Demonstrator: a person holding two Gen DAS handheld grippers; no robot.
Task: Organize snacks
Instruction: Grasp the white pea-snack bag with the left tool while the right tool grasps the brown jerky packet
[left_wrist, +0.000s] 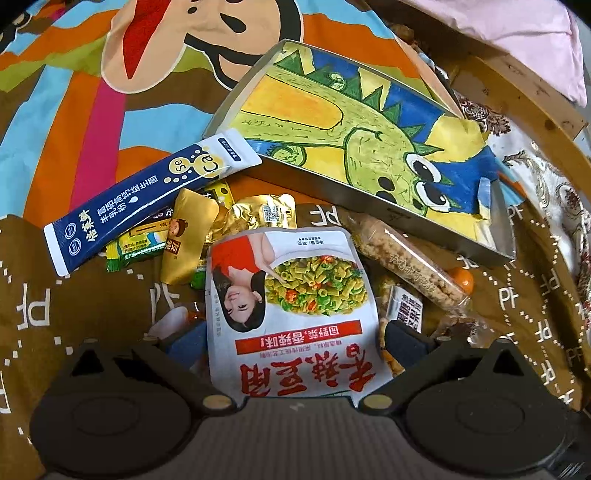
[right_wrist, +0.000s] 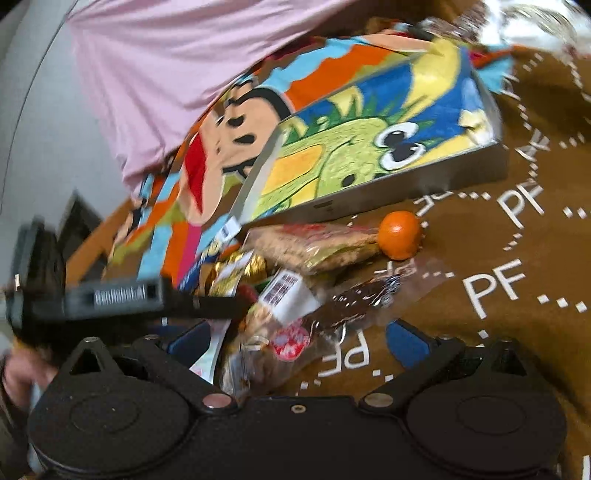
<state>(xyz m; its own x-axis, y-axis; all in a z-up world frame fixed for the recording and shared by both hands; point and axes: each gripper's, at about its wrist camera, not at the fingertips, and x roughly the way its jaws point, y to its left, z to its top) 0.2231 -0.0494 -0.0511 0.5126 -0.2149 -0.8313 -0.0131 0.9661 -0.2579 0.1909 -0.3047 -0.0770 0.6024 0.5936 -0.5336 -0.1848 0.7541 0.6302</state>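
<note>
A pile of snacks lies on a brown printed cloth in front of a shallow box with a dinosaur drawing (left_wrist: 354, 147). In the left wrist view my left gripper (left_wrist: 291, 339) is open, its fingers on either side of a white snack bag with a woman and pasta (left_wrist: 291, 295); whether they touch it I cannot tell. Around it lie a navy stick pack (left_wrist: 147, 199), a gold packet (left_wrist: 188, 236) and a crispy bar in clear wrap (left_wrist: 410, 258). In the right wrist view my right gripper (right_wrist: 295, 343) is open over clear-wrapped snacks (right_wrist: 321, 314). The box (right_wrist: 369, 147) and an orange (right_wrist: 400, 240) lie beyond.
A colourful cartoon cloth (left_wrist: 110, 92) covers the surface behind the box. A pink fabric (right_wrist: 177, 74) lies at the far side. A wooden frame (left_wrist: 517, 96) curves past the box. The left gripper's black body (right_wrist: 110, 295) reaches in from the left of the right wrist view.
</note>
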